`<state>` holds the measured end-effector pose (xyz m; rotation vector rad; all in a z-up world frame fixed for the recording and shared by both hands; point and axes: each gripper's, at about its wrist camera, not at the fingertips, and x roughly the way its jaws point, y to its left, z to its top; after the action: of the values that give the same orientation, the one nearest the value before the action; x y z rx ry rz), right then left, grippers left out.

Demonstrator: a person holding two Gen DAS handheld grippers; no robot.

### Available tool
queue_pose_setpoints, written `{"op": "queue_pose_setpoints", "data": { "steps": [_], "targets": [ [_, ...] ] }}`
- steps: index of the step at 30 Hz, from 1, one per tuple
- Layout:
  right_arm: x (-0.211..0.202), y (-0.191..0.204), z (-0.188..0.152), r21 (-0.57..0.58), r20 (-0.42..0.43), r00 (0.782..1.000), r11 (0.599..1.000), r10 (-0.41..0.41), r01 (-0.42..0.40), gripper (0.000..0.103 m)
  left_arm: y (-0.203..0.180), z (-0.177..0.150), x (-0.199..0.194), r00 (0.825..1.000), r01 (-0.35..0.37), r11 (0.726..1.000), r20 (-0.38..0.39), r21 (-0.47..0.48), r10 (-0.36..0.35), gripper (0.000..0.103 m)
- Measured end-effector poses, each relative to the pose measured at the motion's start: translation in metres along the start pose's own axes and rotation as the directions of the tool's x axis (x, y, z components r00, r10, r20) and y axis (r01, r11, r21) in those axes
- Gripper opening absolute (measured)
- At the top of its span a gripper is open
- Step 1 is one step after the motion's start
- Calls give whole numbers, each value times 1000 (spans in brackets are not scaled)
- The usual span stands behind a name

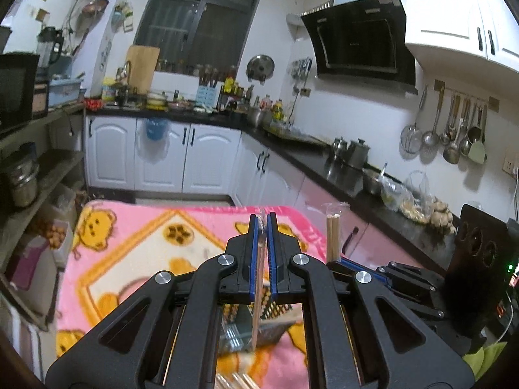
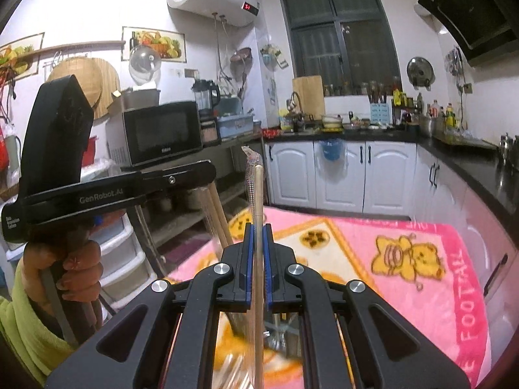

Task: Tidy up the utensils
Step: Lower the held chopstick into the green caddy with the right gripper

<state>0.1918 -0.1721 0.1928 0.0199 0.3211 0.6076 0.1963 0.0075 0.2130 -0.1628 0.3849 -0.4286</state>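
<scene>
Both hand-held grippers clench wrapped chopsticks (image 2: 258, 194) above a pink blanket (image 2: 405, 236).

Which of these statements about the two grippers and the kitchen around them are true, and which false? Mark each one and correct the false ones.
1. The left gripper is shut on wrapped chopsticks. True.
2. The right gripper is open and empty. False: it is shut on a second wrapped chopstick pair.
3. The pink blanket shows yellow bears. True.
4. The microwave stands under the range hood. False: it sits on a shelf by the left wall.
5. Ladles hang on the wall rail. True.
</scene>
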Motion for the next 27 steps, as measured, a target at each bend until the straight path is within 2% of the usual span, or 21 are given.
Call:
{"op": "queue_pose_setpoints", "data": {
  "steps": [7, 15, 21, 27],
  "targets": [
    [11, -2, 29, 5, 58, 998, 1000, 5, -5, 6, 7, 22, 0, 999, -23, 1000, 38, 19, 23, 3],
    [29, -14, 46, -9, 120, 991, 998, -56, 57, 6, 15, 31, 7, 998, -34, 999, 54, 9, 33, 3],
    [43, -34, 38, 31, 143, 987, 997, -72, 68, 6, 14, 27, 21, 998, -34, 999, 47, 14, 33, 3],
    [55, -46, 17, 34, 141, 980, 990, -138, 135, 6, 11, 14, 40, 999, -41, 999, 33, 21, 40, 3]
  ]
}}
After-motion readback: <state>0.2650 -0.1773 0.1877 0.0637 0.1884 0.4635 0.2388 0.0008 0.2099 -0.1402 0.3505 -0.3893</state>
